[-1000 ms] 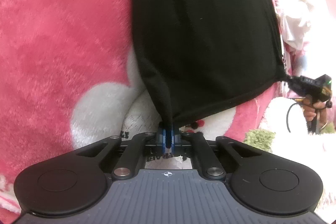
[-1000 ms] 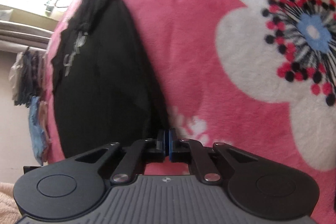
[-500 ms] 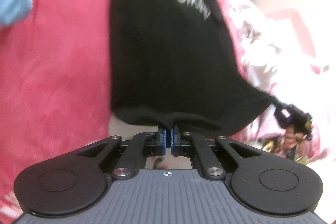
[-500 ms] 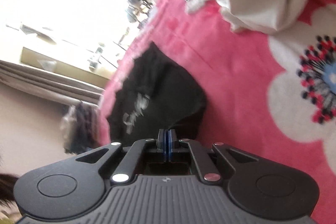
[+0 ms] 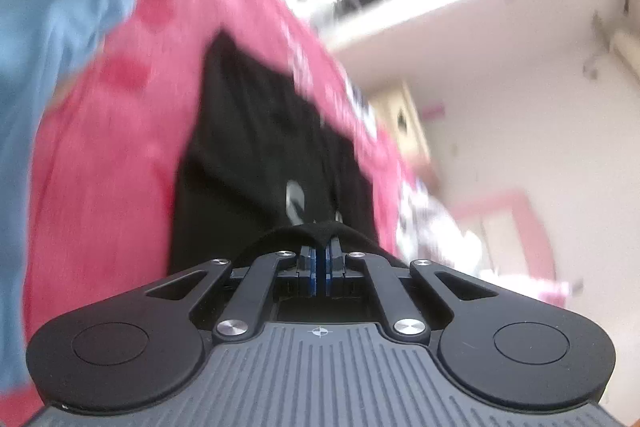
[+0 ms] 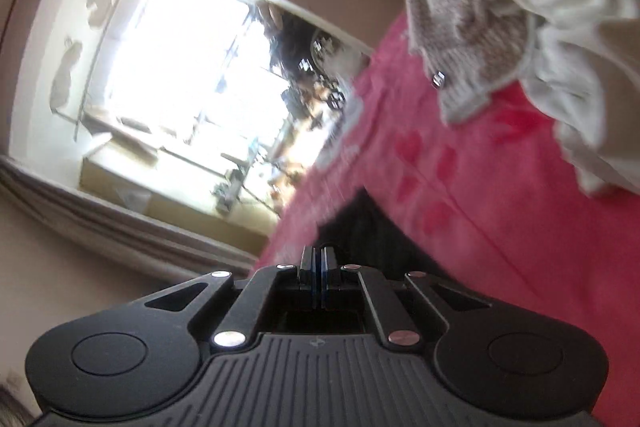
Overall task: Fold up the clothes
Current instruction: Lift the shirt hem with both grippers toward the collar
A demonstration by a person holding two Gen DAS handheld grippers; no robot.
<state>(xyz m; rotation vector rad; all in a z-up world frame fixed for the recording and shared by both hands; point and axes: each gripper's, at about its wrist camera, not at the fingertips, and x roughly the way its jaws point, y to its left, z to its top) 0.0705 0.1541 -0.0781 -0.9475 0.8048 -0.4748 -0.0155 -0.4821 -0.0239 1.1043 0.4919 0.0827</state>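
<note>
Bedroom, pink fleece blanket (image 5: 104, 163) on bed, bright window (image 6: 176, 79) behind. Black T-shirt (image 5: 248, 155) flat on blanket, near hem lifted and now carried forward over printed front; a second ago hem still low, stretched between both grippers. Means bottom-to-top fold under way, not laid yet. Left gripper (image 5: 320, 251) jaws pinched on hem, cloth draped over tips. Right gripper (image 6: 319, 255) jaws closed tight, black cloth at tips, grip itself hard to confirm. Heavy motion blur; print half hidden, collar out of sight. White clothes pile (image 6: 536, 7) and blue garment (image 5: 44, 67) cut off at edges.

Black tool (image 5: 320, 255) (blue pads, silver screws).
</note>
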